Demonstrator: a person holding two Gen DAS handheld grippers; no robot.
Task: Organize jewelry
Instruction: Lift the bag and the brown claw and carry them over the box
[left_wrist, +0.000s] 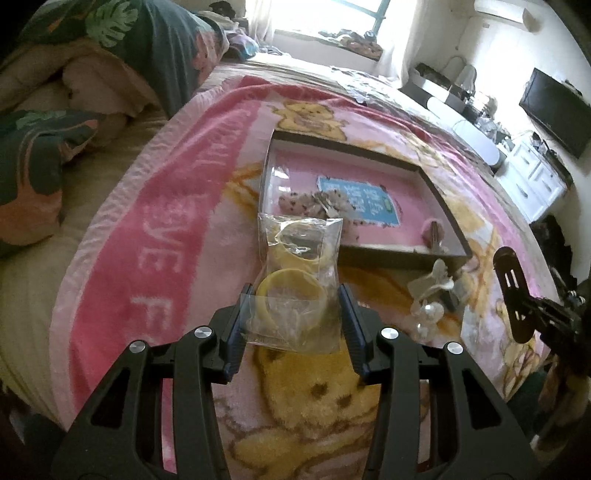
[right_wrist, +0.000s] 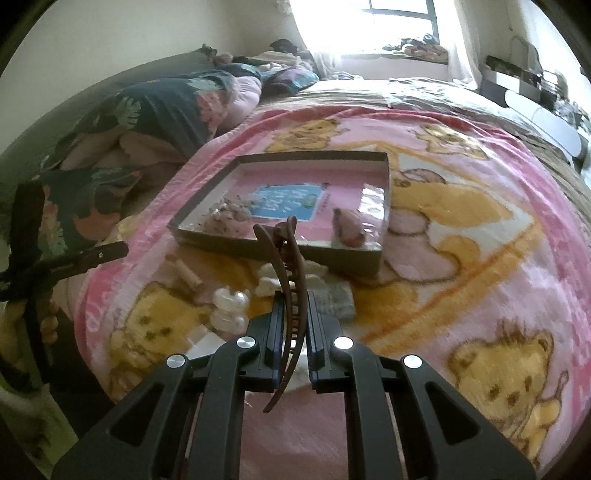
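Over the pink bear blanket (right_wrist: 461, 258), short of the shallow box (right_wrist: 384, 173), my left gripper (left_wrist: 295, 314) clamps a clear bag of yellow bangles (left_wrist: 295, 288) while my right gripper (right_wrist: 295, 317) pinches a brown hair clip (right_wrist: 284, 295).

Between the grippers and the shallow box (right_wrist: 280, 240), white hair clips (right_wrist: 229, 306) and a grey piece (right_wrist: 338, 301) crowd the pink blanket (right_wrist: 480, 258). The blanket right of the box lies bare. Inside the box, the far half is free; small items (right_wrist: 347, 230) sit along its near wall.

Black hand-held gripper (left_wrist: 295, 314), silver screws, blue pads
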